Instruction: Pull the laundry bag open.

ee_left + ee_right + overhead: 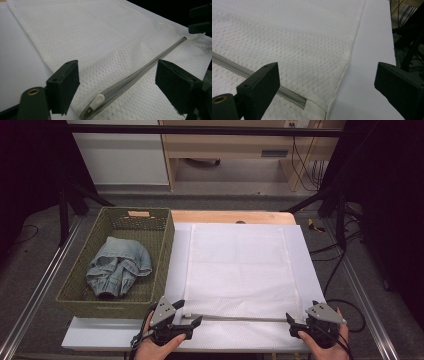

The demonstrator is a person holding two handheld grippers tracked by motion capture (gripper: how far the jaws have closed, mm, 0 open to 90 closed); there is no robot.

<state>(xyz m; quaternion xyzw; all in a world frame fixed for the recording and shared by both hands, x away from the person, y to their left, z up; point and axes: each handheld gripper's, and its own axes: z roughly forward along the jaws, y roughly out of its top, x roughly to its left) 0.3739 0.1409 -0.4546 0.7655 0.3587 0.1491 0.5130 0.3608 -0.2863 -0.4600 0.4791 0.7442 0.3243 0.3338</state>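
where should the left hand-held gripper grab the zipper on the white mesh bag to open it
Grip the small white zipper pull, which lies at the left end of the grey zipper on the flat white mesh laundry bag. The pull is the raised part of the zipper. The open left hand-held gripper already sits at that end, so probably come in low from the near left, jaws either side of the pull.

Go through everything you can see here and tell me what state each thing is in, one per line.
Mesh bag: spread flat on the table, nothing held.
Zipper: closed as far as visible, pull at its left end.
Basket: upright, holding jeans.
Jeans: crumpled in the basket.
Left tongs: open, beside the zipper pull.
Right tongs: open, at the zipper's other end.
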